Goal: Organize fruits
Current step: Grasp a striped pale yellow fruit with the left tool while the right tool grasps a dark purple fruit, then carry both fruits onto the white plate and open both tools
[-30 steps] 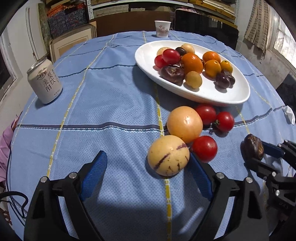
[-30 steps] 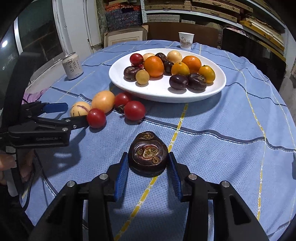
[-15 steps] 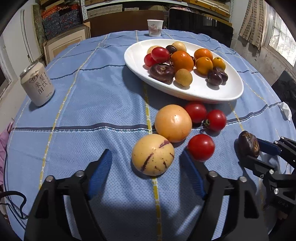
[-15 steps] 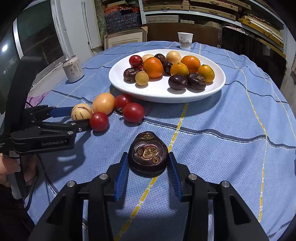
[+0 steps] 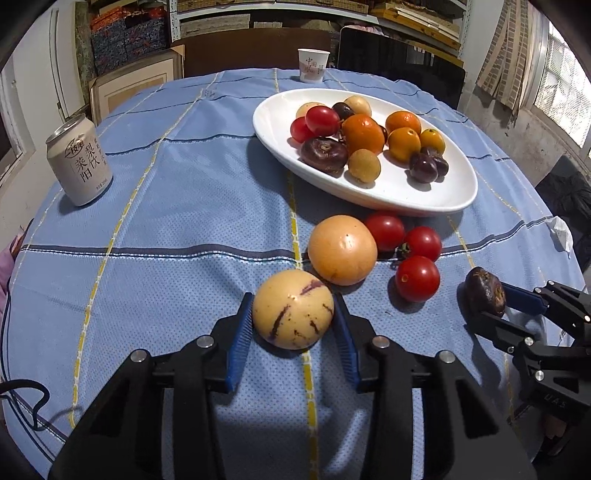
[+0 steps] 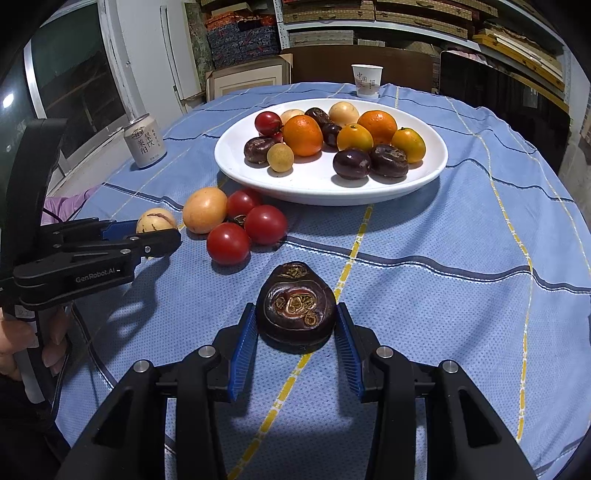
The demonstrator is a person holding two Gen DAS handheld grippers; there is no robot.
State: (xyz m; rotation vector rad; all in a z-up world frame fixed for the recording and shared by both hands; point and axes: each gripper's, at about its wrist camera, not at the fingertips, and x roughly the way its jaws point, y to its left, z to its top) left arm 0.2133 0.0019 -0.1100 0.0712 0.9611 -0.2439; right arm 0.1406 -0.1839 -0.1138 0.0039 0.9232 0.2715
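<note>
Left fingers (image 5: 245, 334) closed onto upright striped melon (image 5: 293, 309).

Cluttered storeroom-like home room: stacked shelves (image 6: 388, 22), cloth-covered dining table (image 6: 461, 229).

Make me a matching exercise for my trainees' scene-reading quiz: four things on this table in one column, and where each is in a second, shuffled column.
Things:
1. striped yellow fruit
2. dark brown fruit
3. drink can
4. oranges

Places:
A. on the white plate
B. between the left gripper's pads
C. standing alone on the cloth
D. between the right gripper's pads

Pairs: 1-B, 2-D, 3-C, 4-A
</note>
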